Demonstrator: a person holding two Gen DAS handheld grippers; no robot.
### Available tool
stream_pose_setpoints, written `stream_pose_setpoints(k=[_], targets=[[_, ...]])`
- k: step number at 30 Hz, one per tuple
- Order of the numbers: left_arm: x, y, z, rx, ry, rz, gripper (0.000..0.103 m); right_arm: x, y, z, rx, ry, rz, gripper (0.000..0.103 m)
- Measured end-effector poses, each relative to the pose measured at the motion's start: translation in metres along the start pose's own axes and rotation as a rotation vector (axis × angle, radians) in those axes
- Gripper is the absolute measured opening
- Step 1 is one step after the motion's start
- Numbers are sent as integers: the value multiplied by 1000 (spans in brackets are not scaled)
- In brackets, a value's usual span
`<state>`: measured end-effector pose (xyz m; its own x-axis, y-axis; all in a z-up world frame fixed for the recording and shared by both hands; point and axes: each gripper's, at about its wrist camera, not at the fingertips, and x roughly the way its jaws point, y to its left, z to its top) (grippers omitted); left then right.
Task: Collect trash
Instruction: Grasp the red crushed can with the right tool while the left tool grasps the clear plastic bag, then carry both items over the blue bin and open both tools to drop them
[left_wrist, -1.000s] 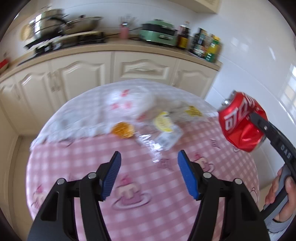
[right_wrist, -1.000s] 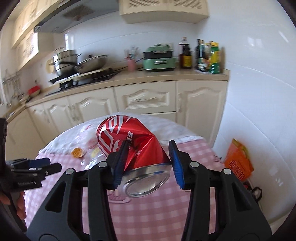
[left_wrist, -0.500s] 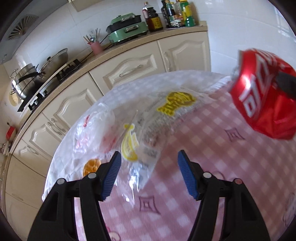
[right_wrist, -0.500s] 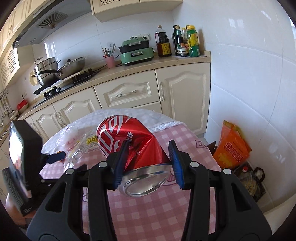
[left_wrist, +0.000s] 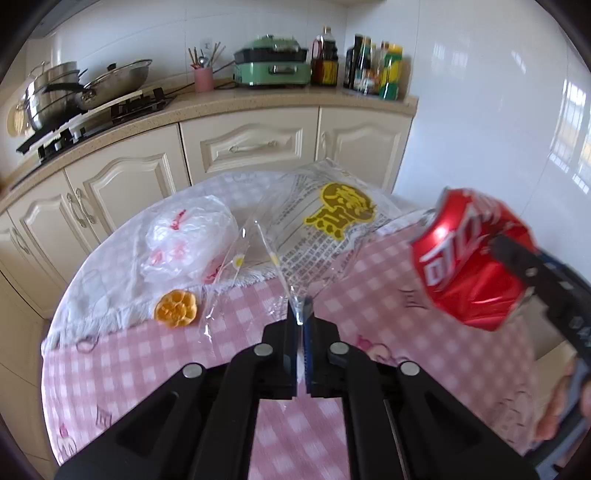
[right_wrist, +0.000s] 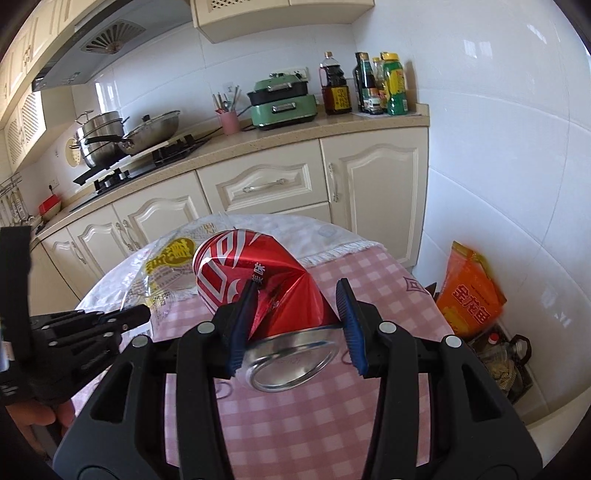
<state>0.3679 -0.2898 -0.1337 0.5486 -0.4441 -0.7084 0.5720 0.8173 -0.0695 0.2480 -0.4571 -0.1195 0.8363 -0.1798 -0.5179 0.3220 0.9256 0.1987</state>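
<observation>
Left tongs (left_wrist: 300, 320) clenched on corner of clear plastic wrapper (left_wrist: 325, 225), lying ahead on counter (left_wrist: 147, 362). Right tongs (right_wrist: 295, 325) grasping crushed red can (right_wrist: 258, 280), held above counter.

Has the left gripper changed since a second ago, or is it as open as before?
Yes. The left gripper has closed on the clear plastic wrapper; its jaws stood wide apart above the checked tablecloth before.

Right gripper (left_wrist: 517, 266) motion-blurred, edge-cropped
</observation>
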Motion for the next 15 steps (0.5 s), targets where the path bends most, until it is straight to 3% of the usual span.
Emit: stream_pose_setpoints(k=[7, 15], targets=[[-67, 32, -23, -104, -91, -89, 2, -40, 39, 1, -37, -54, 54, 43], [-152, 110, -69, -231, -195, -27, 2, -77, 143, -9, -155, -78, 199, 43]])
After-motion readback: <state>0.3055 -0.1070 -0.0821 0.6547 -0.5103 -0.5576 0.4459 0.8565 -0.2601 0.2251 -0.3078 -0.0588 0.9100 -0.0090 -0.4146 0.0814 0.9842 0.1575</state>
